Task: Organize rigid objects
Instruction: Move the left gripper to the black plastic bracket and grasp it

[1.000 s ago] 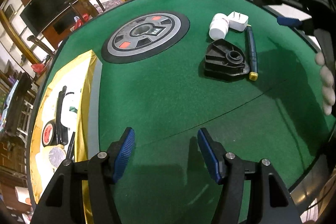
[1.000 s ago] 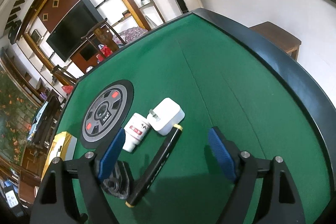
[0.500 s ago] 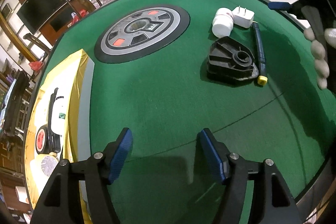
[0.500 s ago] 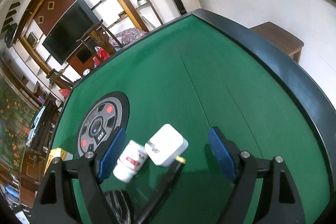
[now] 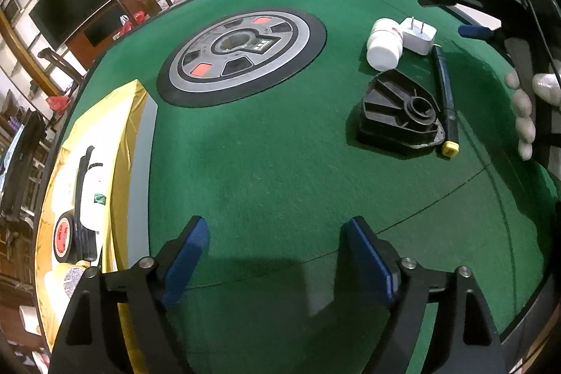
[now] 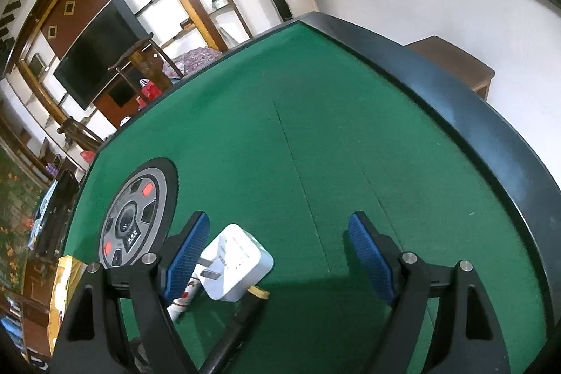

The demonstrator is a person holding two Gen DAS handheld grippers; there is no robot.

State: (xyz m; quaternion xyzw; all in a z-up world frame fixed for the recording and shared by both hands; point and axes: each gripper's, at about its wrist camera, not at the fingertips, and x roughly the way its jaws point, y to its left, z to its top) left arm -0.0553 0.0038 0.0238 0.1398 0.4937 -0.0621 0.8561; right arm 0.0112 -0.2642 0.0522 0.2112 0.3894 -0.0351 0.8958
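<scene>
My left claw (image 5: pixel 275 255) hung wide over the near green tabletop (image 5: pixel 263 163), holding nothing. My right claw (image 6: pixel 278 255) was wide too, low over the white plug adapter (image 6: pixel 236 263), which sat just inside its left finger. On the far right, the adapter (image 5: pixel 419 35) touched a white bottle (image 5: pixel 384 46) lying on its side. Nearer lay a black plastic part (image 5: pixel 399 114) with a dark yellow-capped pen (image 5: pixel 443 97) alongside. A gold tray (image 5: pixel 105 163) of items sat at the left edge.
</scene>
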